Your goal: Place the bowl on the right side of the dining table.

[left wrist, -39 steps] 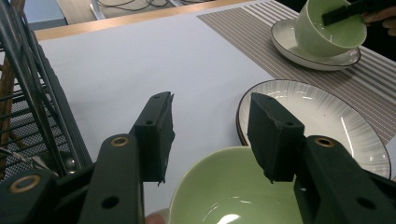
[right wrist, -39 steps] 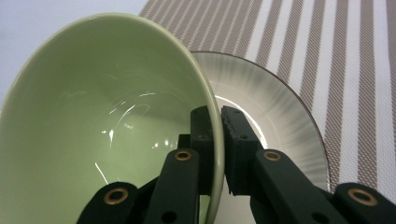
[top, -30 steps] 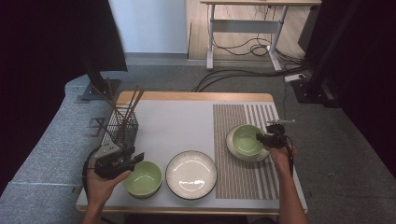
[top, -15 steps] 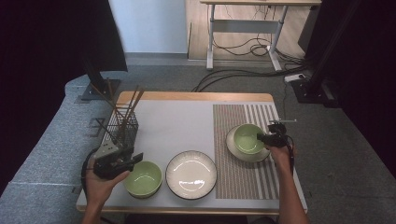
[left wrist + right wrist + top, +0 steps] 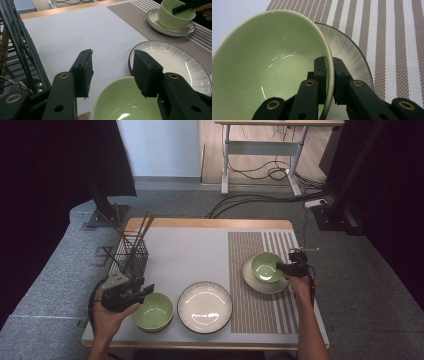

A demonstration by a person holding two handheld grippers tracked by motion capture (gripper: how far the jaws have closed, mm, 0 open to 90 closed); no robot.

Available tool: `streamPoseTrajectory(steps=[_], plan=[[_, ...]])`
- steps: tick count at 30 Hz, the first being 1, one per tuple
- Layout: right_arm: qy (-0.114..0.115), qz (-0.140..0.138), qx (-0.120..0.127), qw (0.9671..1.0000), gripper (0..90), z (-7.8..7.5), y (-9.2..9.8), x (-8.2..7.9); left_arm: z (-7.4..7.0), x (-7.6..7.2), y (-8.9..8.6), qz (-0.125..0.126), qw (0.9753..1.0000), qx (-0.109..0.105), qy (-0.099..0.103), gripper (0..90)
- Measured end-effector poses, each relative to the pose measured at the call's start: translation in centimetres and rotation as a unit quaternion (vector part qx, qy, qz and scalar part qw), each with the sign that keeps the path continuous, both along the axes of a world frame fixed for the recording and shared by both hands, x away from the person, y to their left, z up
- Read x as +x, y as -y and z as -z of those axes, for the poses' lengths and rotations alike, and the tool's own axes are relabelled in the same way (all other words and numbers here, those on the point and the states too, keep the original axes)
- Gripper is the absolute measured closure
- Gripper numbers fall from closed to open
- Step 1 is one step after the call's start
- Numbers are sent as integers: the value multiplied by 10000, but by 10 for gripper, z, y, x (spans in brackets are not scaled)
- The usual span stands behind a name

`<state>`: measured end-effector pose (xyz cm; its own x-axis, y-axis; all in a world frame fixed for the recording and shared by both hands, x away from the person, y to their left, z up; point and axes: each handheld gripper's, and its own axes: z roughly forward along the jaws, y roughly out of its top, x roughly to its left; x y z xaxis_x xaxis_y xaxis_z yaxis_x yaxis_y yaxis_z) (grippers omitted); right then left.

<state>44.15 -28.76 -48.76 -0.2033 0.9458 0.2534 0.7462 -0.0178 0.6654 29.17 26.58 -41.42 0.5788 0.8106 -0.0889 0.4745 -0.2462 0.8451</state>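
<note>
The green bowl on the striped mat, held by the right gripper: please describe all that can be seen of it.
The green bowl is pale green, glossy and looks ceramic, empty inside with light glints. It sits on a small white plate with a dark rim, on the brown-and-white striped mat at the table's right side. The right gripper is shut on its rim, one jaw inside the wall and one outside. In the right gripper view it looks tilted; whether it is lifted off the plate cannot be told.

A glossy pale-green bowl [image 5: 266, 266] sits tilted on a white dark-rimmed plate [image 5: 265, 282] on the striped mat.
</note>
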Motion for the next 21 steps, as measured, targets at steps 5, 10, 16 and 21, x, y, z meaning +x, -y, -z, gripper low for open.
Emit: streamPoseTrajectory(steps=[5, 10, 16, 21], plan=[[-121, -58, -13, 9999, 831, 3, -1, 1, 0, 0, 0, -4, 10000, 1, -3, 506], [-149, -10, -22, 9999, 830, 4, 0, 1, 0, 0, 1, 12, 10000, 11, -20, 506], [-166, -21, -11, 9999, 828, 4, 1, -1, 0, 0, 1, 11, 10000, 13, -23, 505], [-128, -46, 21, 9999, 807, 4, 0, -2, 0, 0, 2, 16, 10000, 22, -18, 505]])
